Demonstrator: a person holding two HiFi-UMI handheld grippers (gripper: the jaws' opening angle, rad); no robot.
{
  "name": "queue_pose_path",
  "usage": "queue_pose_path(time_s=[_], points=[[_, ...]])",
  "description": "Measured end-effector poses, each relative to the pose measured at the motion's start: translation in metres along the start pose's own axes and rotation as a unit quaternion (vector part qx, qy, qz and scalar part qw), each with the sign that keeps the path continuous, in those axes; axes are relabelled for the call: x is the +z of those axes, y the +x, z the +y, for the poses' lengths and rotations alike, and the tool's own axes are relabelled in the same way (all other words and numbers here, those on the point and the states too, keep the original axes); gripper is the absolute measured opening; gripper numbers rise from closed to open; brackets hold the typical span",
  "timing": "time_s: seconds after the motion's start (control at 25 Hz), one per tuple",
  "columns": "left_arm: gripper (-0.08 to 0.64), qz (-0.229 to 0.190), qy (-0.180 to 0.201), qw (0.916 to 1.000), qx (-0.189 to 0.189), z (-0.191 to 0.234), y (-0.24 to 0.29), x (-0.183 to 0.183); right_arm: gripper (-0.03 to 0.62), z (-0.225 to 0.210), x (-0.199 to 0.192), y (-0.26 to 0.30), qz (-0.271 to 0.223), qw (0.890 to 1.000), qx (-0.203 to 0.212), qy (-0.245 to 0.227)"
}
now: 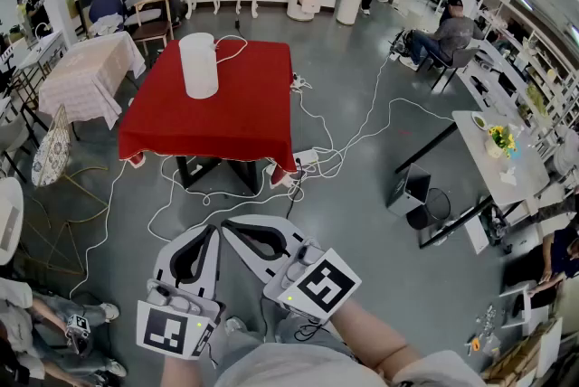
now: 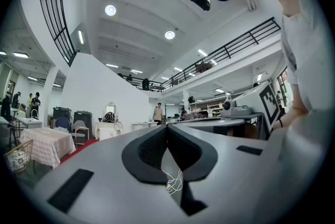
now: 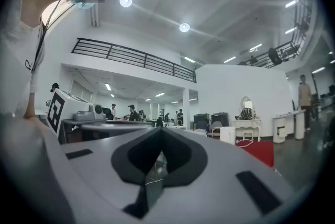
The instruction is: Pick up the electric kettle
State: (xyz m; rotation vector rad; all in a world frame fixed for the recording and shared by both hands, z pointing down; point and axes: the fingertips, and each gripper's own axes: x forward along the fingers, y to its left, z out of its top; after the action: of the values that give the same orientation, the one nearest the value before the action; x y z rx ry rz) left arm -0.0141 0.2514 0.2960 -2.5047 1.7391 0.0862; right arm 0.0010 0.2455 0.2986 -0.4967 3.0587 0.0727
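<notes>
The electric kettle [image 1: 200, 64] is standing on the red table [image 1: 244, 109], upper left of centre. The left gripper [image 1: 213, 231] and right gripper [image 1: 228, 225] are sitting closed and empty at bottom. The body is appearing rigid, smooth and likely slippery. The handle is possibly hidden behind, so a rim grip is advised.
</notes>
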Motion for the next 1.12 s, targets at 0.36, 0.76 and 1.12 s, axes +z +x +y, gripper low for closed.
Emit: queue_pose_path(time_s=[0.36,0.76,1.12], points=[[0.009,0.002,0.004,1.0000,-0.004,-0.008,0.002,0.001,0.006,-0.002,0.003,-0.006,-0.005,1.000,0.000,0.000],[0.009,0.005,0.010,0.9999,0.003,-0.017,0.016,0.003,0.006,-0.019,0.003,-0.017,-0.011,1.000,-0.004,-0.001],[0.009,-0.006,0.024,0.9994,0.026,-0.040,0.044,0.012,0.006,-0.052,0.009,-0.044,-0.019,0.999,0.034,-0.028]])
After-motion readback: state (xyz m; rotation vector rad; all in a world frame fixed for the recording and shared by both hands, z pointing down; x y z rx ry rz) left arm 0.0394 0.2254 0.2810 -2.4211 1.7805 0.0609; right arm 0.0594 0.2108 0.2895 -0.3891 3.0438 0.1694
